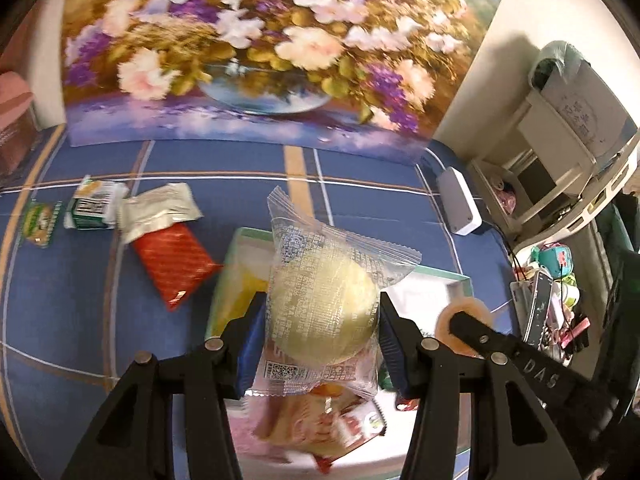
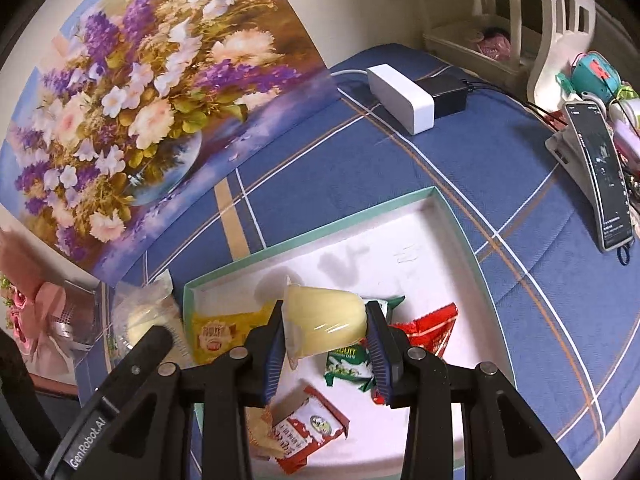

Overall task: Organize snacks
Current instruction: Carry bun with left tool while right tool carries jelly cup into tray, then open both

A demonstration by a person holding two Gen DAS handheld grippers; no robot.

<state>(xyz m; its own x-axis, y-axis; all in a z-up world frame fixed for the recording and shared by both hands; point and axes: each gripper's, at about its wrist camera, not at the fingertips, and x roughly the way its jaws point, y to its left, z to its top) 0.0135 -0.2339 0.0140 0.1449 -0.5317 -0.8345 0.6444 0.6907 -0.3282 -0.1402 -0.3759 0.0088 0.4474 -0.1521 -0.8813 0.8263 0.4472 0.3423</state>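
My left gripper [image 1: 320, 340] is shut on a round yellow pastry in a clear wrapper [image 1: 324, 300], held above the white box with a green rim [image 1: 456, 278]. My right gripper [image 2: 326, 344] is shut on a pale yellow jelly cup [image 2: 324, 318], tilted on its side over the same box [image 2: 400, 204]. Inside the box lie a yellow packet [image 2: 224, 330], a green-and-white packet [image 2: 346, 364], a red wrapper [image 2: 432, 330] and a red-and-white packet [image 2: 308, 432]. In the left wrist view the right gripper's finger and the jelly cup [image 1: 466, 312] show at the right.
On the blue plaid cloth left of the box lie a red packet [image 1: 172, 266], a silver packet [image 1: 158, 210], a green-and-white packet [image 1: 94, 208] and a small green one [image 1: 40, 224]. A flower painting [image 1: 260, 52] stands behind. A white power block [image 2: 400, 98] and a phone on a stand [image 2: 600, 176] sit at the right.
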